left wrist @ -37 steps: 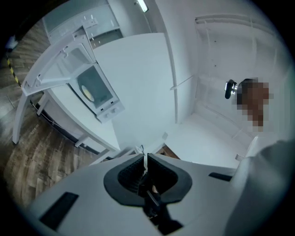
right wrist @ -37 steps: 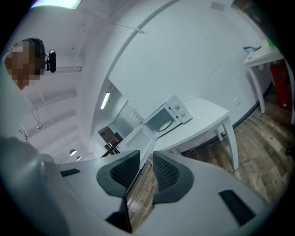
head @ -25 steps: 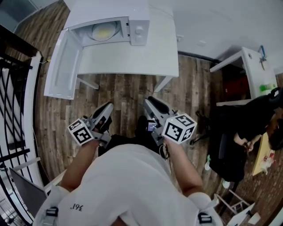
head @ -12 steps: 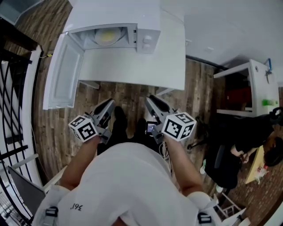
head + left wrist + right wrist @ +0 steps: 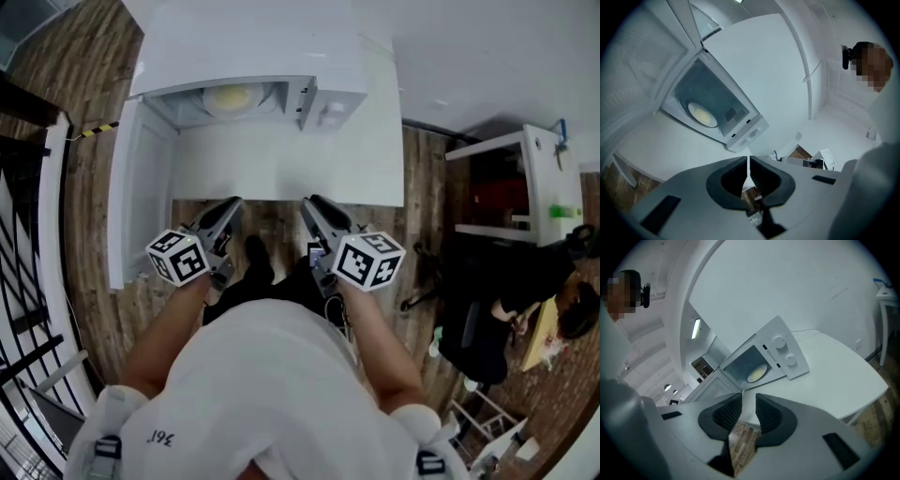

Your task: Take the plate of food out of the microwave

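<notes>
1. Head view: plate (image 5: 231, 97) of food sits inside the open microwave (image 5: 323, 89) on the table (image 5: 361, 169).
2. My left gripper (image 5: 232, 204) is clenched, empty, near the table's front edge.
3. My right gripper (image 5: 312, 202) has its jaws parted, nothing between them.

plate (image 5: 232, 97) inside microwave (image 5: 246, 80) on table (image 5: 300, 164)
</notes>
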`<state>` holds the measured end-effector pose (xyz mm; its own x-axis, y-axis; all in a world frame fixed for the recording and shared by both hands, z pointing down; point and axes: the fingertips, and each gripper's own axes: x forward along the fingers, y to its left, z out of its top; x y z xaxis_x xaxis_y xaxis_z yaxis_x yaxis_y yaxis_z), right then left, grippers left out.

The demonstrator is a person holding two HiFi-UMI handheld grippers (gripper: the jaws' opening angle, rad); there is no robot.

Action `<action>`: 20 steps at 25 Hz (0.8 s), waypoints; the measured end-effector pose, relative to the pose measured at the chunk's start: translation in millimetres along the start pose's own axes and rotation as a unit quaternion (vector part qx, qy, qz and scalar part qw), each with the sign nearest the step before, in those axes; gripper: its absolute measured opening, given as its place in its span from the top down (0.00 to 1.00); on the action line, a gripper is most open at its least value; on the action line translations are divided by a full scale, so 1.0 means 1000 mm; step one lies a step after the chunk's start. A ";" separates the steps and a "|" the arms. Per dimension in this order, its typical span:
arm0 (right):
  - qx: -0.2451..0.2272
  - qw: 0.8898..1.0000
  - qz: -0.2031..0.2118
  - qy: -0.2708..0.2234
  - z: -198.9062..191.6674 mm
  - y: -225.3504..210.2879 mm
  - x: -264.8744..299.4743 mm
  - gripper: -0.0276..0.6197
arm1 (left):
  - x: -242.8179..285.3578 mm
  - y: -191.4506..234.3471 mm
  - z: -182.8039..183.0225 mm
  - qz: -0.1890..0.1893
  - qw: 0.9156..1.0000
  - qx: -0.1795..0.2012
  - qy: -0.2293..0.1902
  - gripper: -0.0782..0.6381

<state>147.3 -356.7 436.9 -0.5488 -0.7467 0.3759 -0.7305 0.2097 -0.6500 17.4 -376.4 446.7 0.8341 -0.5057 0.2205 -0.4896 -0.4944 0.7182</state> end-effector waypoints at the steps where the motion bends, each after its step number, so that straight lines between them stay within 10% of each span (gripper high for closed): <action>1: -0.001 1.000 -0.002 0.001 0.001 0.001 0.007 0.81 | 0.001 0.004 0.002 0.000 1.000 -0.002 0.002 0.88; 20: -0.041 0.998 0.000 0.047 0.024 -0.015 0.088 0.81 | 0.022 0.069 0.038 0.055 0.996 -0.057 -0.050 0.88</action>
<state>120.0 -440.9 463.5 -0.5821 -0.6845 0.4389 -0.7592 0.2644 -0.5947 -7.8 -448.5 476.4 0.7454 -0.6222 0.2394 -0.5392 -0.3515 0.7654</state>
